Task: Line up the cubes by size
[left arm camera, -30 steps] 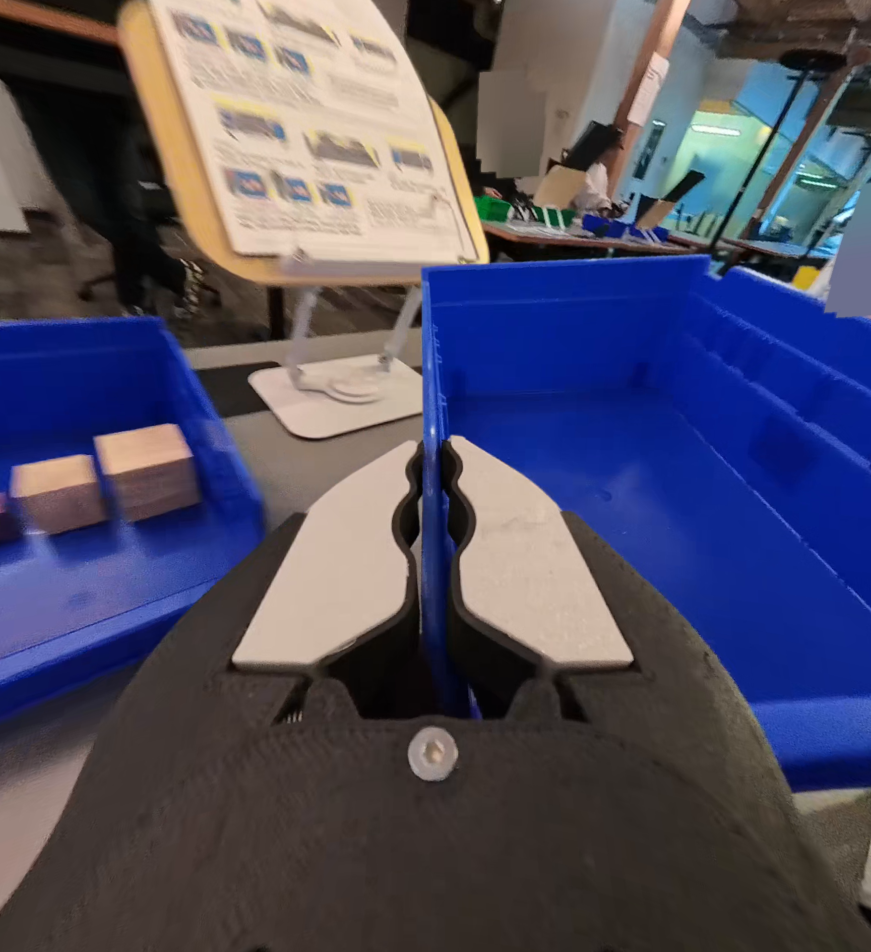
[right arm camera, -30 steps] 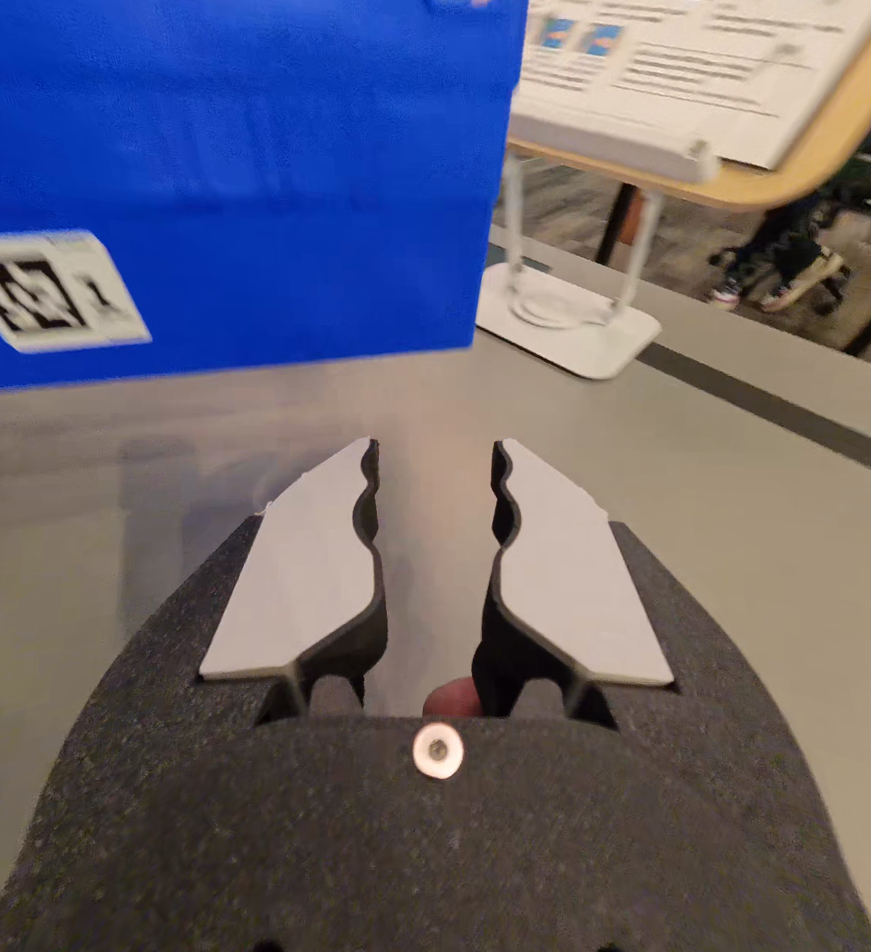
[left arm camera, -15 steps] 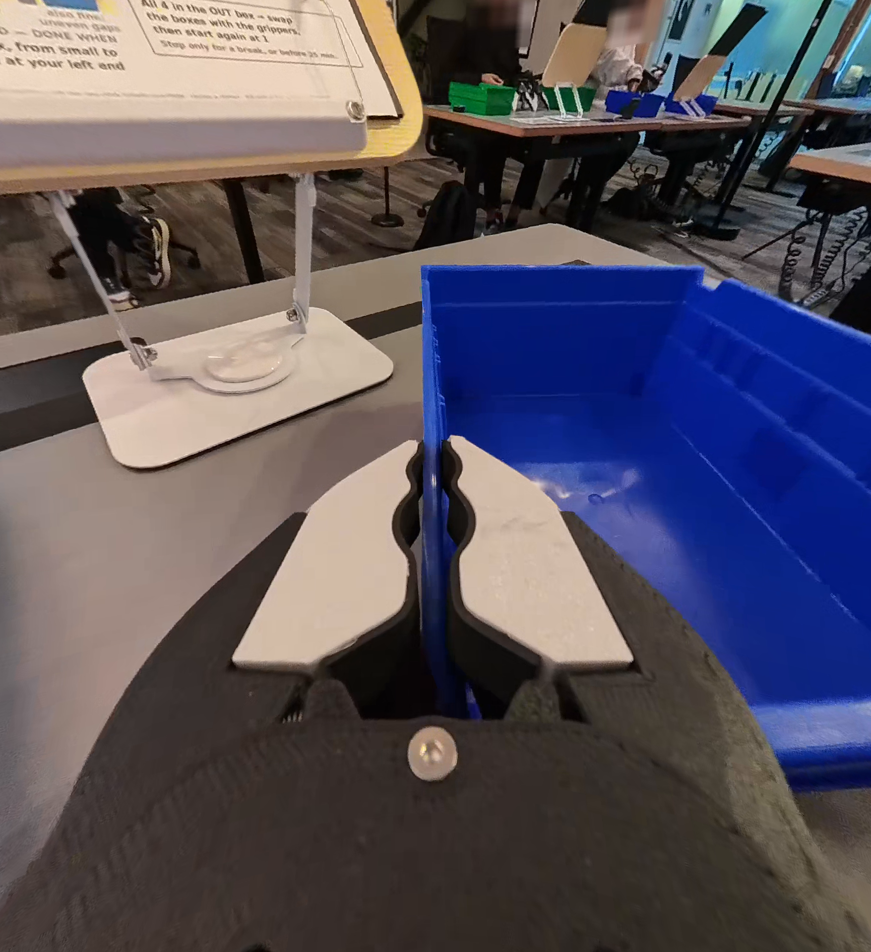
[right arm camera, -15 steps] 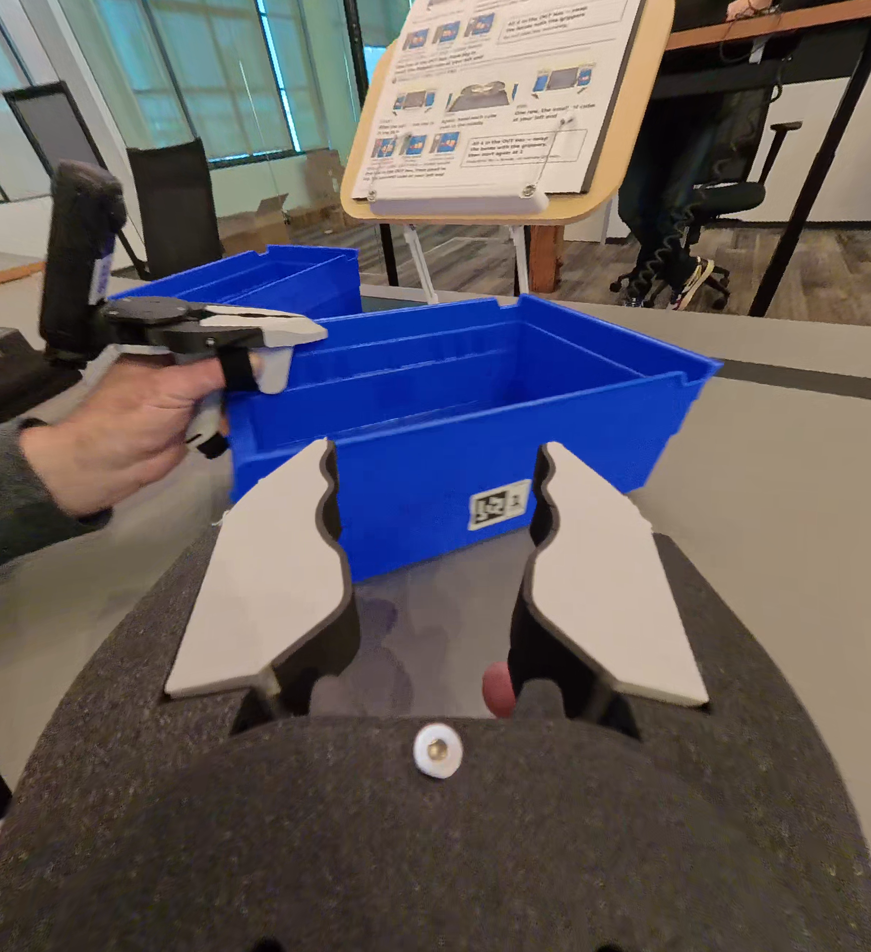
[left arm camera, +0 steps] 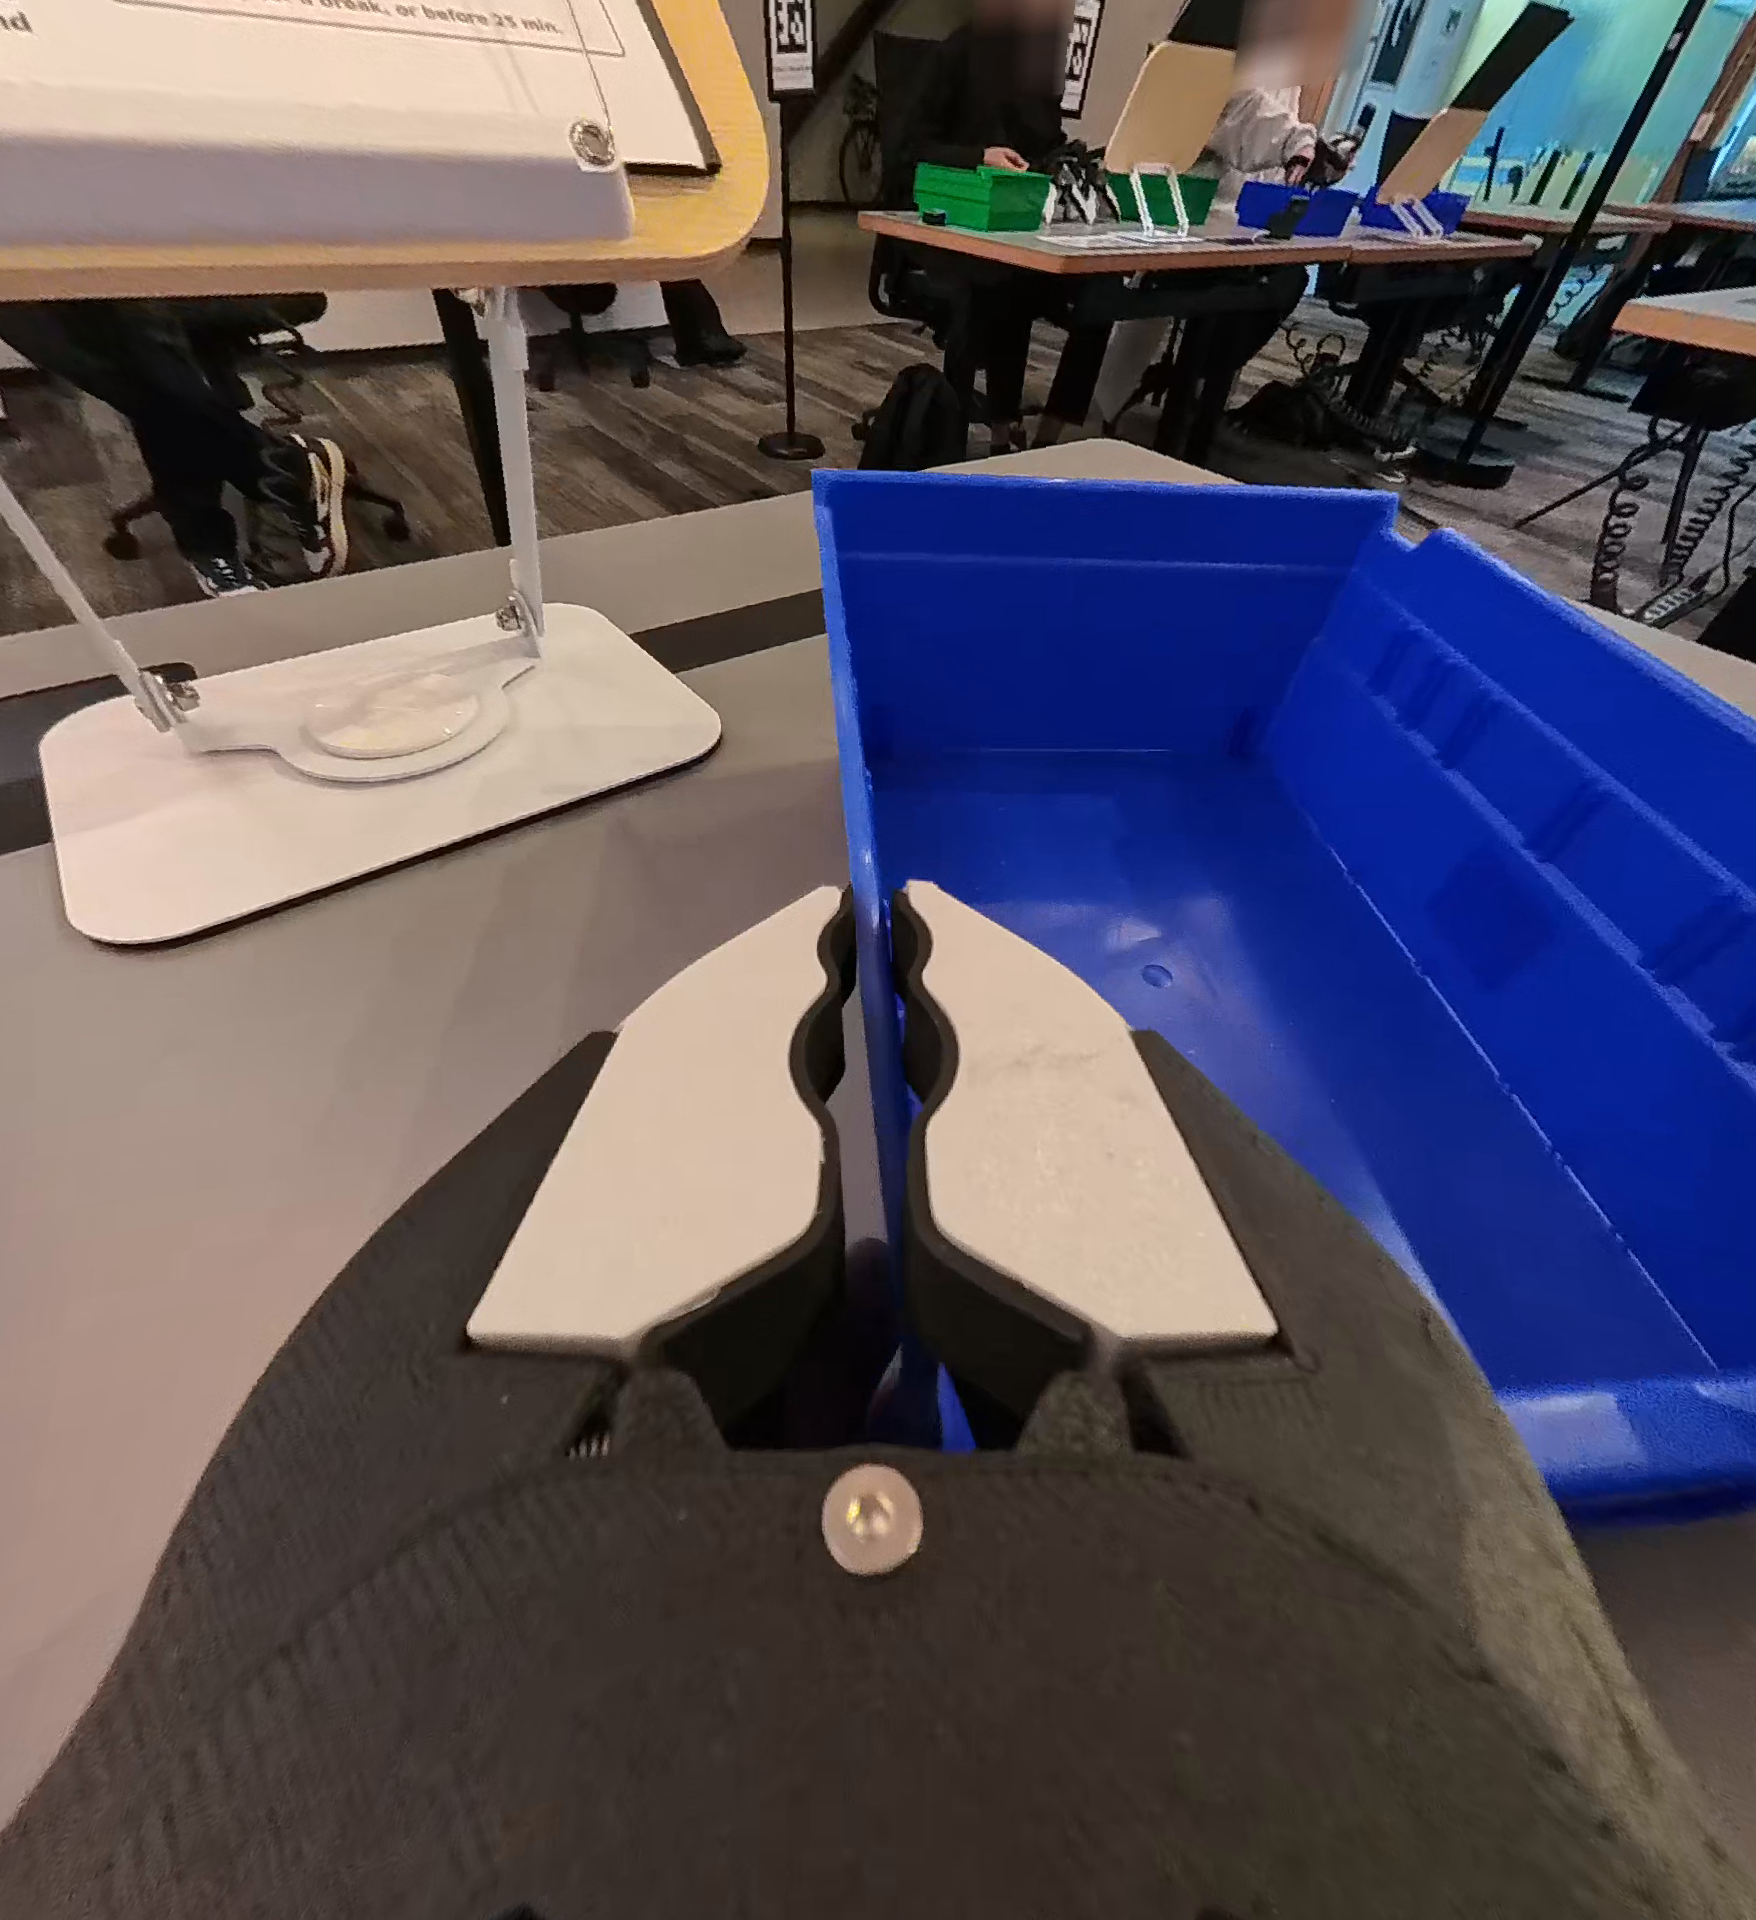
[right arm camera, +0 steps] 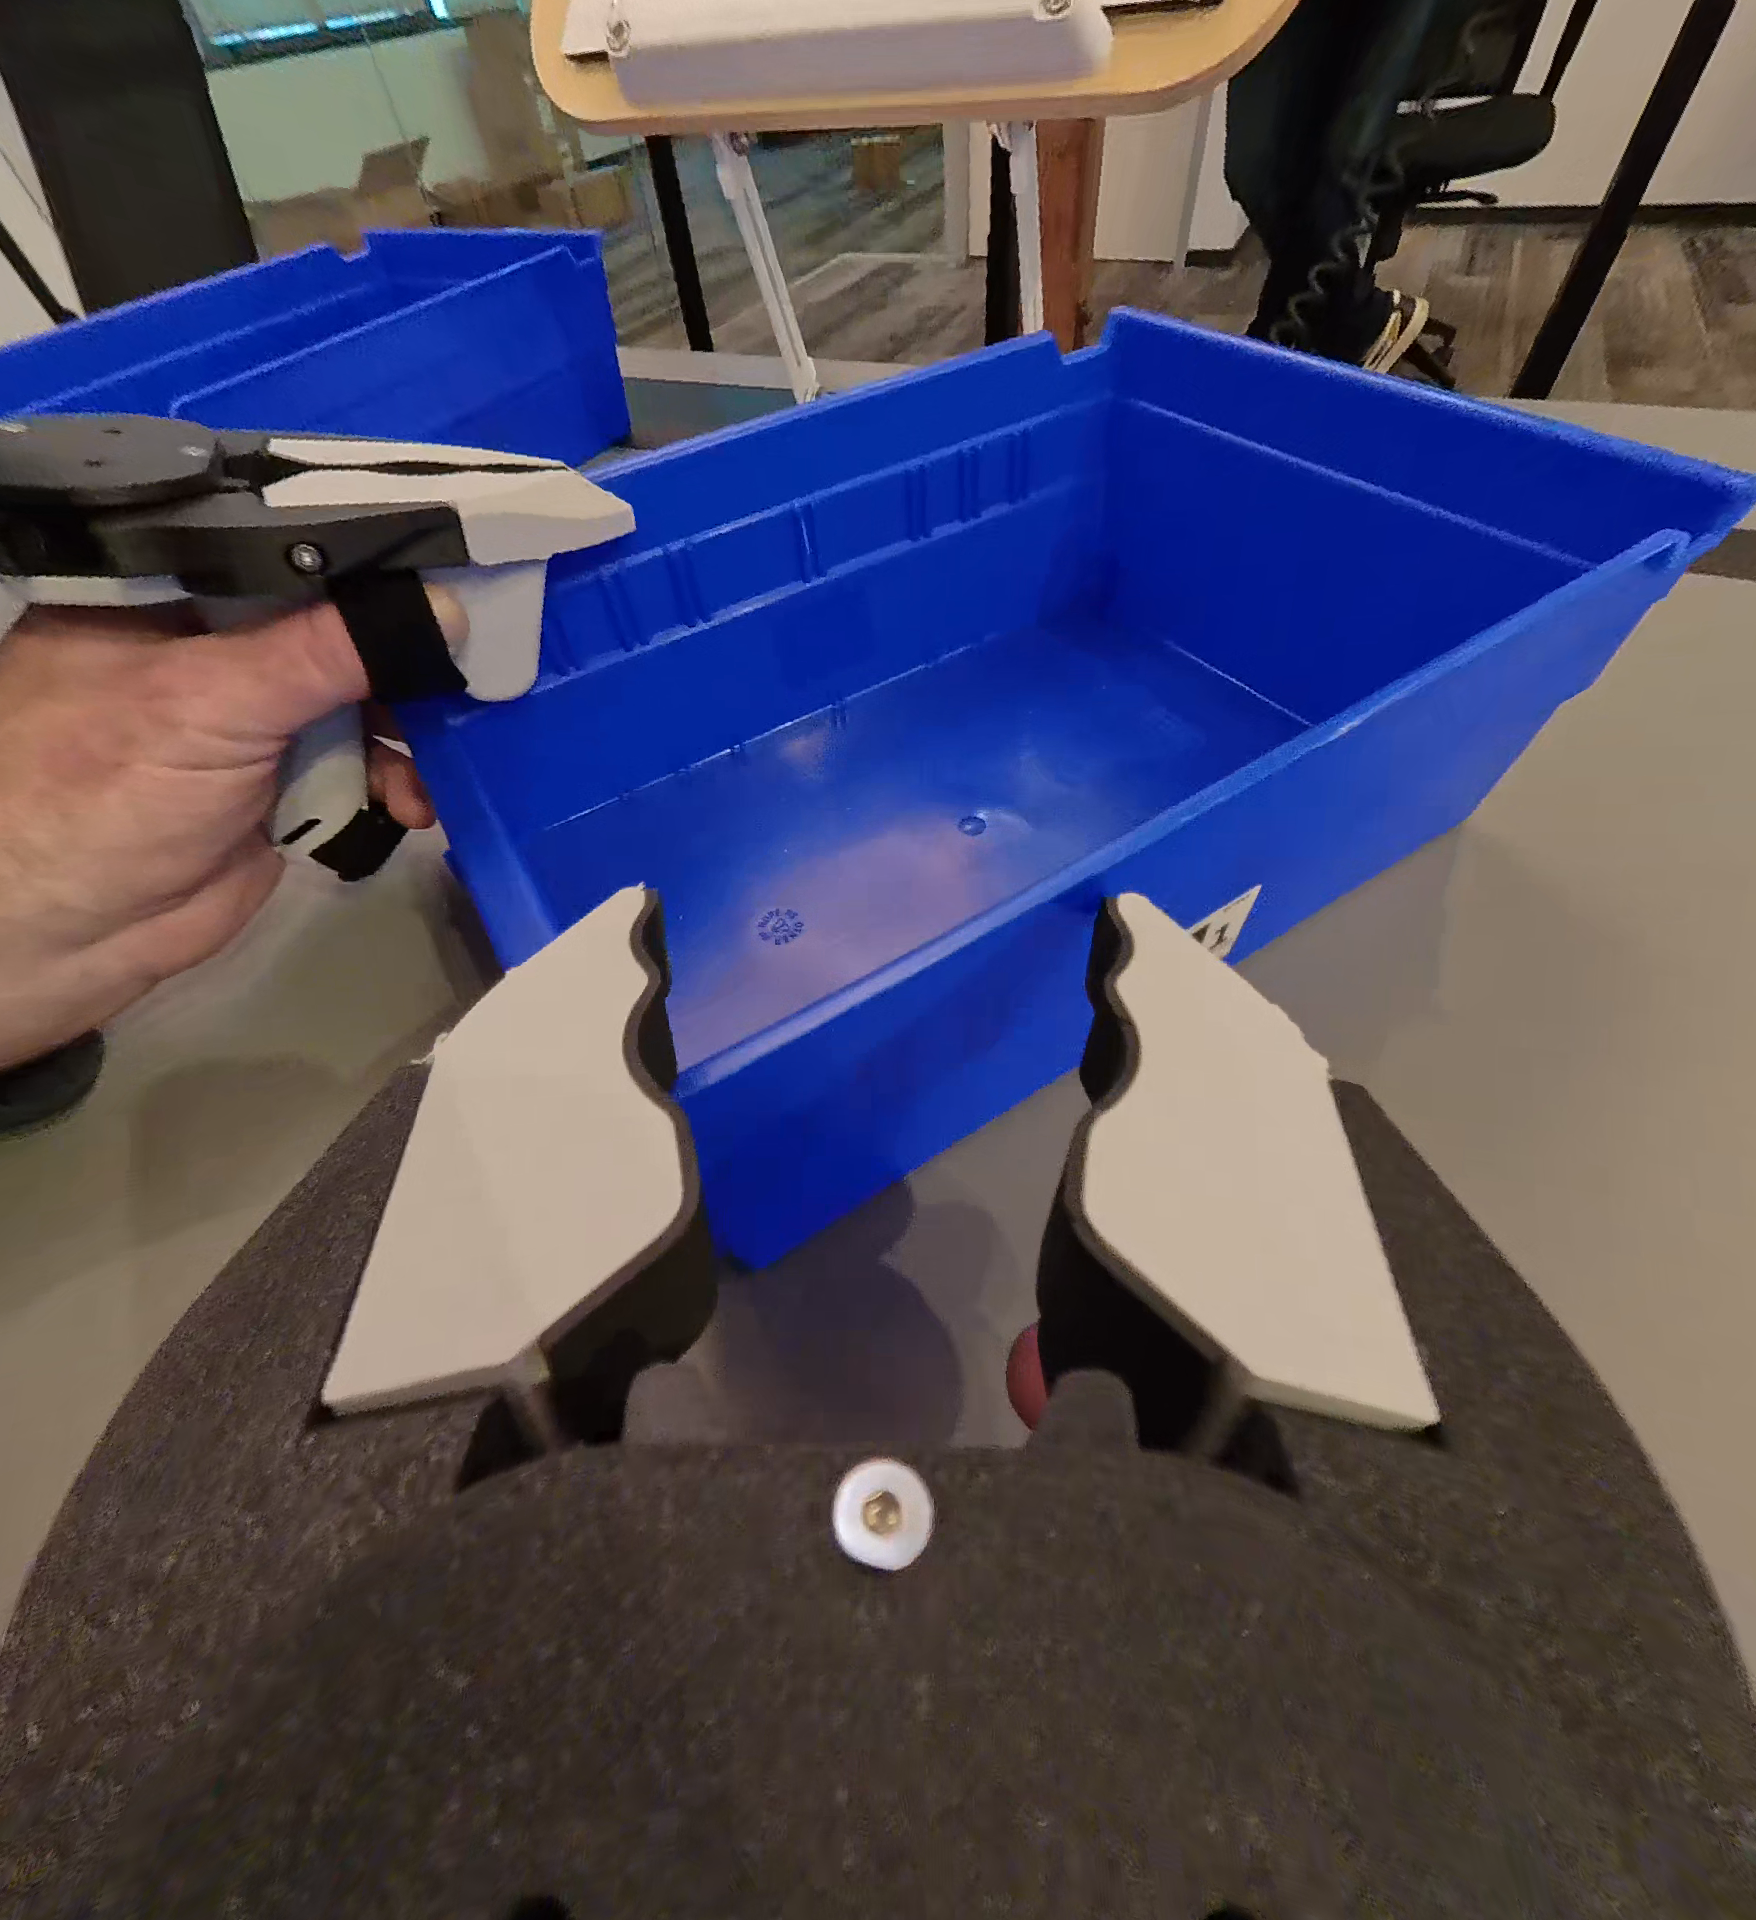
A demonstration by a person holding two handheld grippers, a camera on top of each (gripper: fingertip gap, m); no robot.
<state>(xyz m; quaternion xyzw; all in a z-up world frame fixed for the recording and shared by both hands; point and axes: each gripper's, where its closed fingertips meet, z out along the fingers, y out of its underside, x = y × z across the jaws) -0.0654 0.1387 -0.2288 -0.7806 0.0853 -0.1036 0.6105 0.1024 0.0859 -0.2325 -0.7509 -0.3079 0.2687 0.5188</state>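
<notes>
- Clamped tight, left gripper (left arm camera: 872, 914): both pads pinch the thin side wall of the blue bin (left arm camera: 1217, 935), one pad inside, one outside.
- Spread wide, right gripper (right arm camera: 874, 935): nothing between its fingers, just hanging over the bin's near wall.
- Bin floor is bare from both wrists. I see no cubes anywhere, so I can't say where they sit.
- Hand (right arm camera: 95, 821) on the left gripper's grip, out at the bin's left end.
- Second bin (right arm camera: 334, 343) behind, its inside hidden from me.
- Risk, I'd say: one pinch on a thin wall, at one end. Lift or swing and the bin may twist or slip free.
- Risk two: my open right fingers straddle the near wall; a drop could knock it.
- Writing: a white tag (right arm camera: 1229, 920) on the bin's front, mostly covered, and a moulded stamp (right arm camera: 780, 925) on the floor. I'm not reading them out.
- Farthest: stand (left arm camera: 375, 769) with a printed sheet.
</notes>
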